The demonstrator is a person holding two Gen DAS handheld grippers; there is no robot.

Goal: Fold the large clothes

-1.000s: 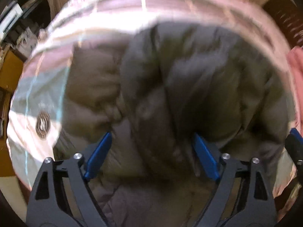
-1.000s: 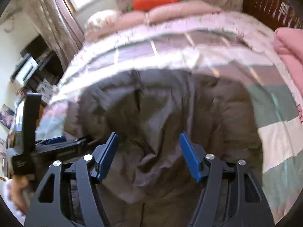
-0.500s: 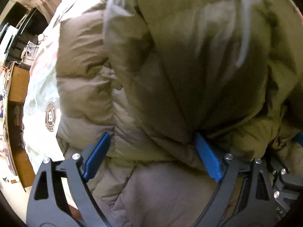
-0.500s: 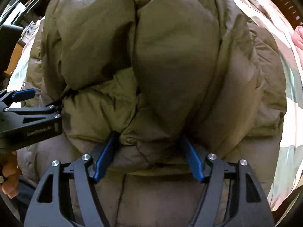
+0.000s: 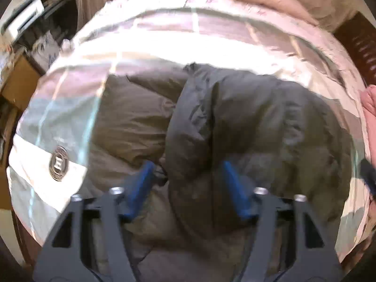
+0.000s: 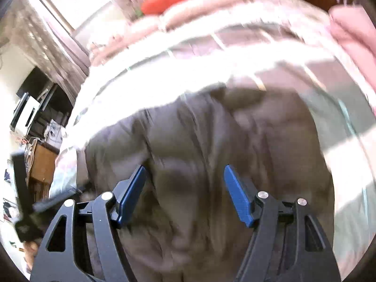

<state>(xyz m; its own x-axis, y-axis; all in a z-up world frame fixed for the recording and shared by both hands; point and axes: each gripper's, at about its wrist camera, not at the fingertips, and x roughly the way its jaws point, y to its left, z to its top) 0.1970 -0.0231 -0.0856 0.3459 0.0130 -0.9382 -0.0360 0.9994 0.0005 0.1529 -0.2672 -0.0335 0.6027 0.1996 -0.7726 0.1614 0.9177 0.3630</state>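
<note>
A large olive-brown puffer jacket (image 5: 235,122) lies bunched on the bed, with a thick fold running up its middle. My left gripper (image 5: 185,171) is open above the jacket's near part, blue pads either side of the fold, holding nothing. The jacket also fills the right wrist view (image 6: 211,145), blurred. My right gripper (image 6: 184,176) is open over the jacket and empty. The left gripper's body (image 6: 25,202) shows at the far left of the right wrist view.
The bed carries a patchwork quilt (image 5: 58,117) of pink, grey and white squares with a round emblem (image 5: 58,163). Pink bedding (image 6: 352,37) lies at the right, a red cushion (image 6: 169,0) at the head. Shelves and a cabinet (image 5: 16,82) stand left of the bed.
Half a second ago both grippers were pressed low into the jacket's fold. Both have since lifted up and back; the jacket stays on the bed. Both stayed open.
</note>
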